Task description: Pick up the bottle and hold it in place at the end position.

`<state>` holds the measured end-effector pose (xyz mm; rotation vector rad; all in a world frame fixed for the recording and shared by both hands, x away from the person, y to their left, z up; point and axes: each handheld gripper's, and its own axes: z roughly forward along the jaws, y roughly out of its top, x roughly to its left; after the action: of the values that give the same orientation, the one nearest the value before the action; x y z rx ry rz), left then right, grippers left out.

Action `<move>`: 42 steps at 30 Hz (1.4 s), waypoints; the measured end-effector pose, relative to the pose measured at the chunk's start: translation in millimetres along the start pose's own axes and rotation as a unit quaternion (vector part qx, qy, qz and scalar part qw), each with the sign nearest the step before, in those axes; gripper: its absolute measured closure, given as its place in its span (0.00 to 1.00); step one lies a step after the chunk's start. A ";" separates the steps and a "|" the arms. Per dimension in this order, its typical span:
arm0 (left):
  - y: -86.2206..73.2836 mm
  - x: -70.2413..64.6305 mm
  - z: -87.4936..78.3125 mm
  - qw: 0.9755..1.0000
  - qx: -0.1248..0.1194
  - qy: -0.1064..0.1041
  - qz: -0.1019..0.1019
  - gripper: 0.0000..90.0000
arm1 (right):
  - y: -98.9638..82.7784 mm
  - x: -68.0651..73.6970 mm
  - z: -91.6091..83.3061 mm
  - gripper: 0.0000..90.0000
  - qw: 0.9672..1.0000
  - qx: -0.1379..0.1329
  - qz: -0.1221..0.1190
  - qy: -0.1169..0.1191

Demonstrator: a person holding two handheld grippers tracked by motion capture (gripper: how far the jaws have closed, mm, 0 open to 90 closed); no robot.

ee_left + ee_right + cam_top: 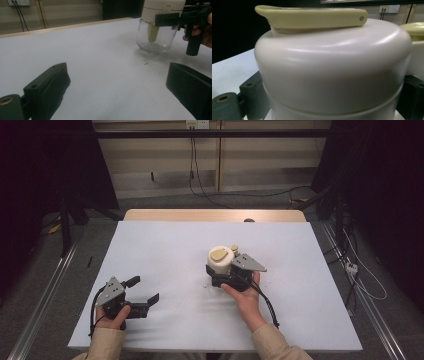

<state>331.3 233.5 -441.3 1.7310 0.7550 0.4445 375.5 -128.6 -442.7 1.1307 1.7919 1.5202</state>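
While the jar [220, 261] stands mid-table, I note my right gripper [226, 276] clamped on its cream lid [332, 67], jaws either side. My left gripper [141, 290], near left, rests wide apart, holding nothing. Judged step: securing the jar; next, lift straight, keeping it upright.

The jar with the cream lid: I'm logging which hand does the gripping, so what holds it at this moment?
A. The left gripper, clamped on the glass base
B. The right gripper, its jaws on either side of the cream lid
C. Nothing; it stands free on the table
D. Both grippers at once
B: the right gripper has its jaws on both sides of the jar at the cream lid, while the left gripper sits open and apart.
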 end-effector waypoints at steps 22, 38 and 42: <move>-0.9 0.5 -0.3 1.000 -0.001 0.003 -0.004 0.05 | 3.9 -1.7 9.8 0.07 1.000 -0.001 0.000 0.002; -1.5 0.6 0.2 1.000 -0.001 0.003 -0.005 0.05 | 5.0 -6.4 18.6 0.07 1.000 0.000 0.002 -0.002; -1.5 0.9 -0.5 1.000 -0.002 0.004 -0.005 0.05 | 6.7 -7.3 20.1 0.07 1.000 -0.002 0.002 -0.001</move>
<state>331.2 234.7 -442.6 1.7223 0.7686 0.4454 397.4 -124.1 -441.7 1.1337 1.7854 1.5245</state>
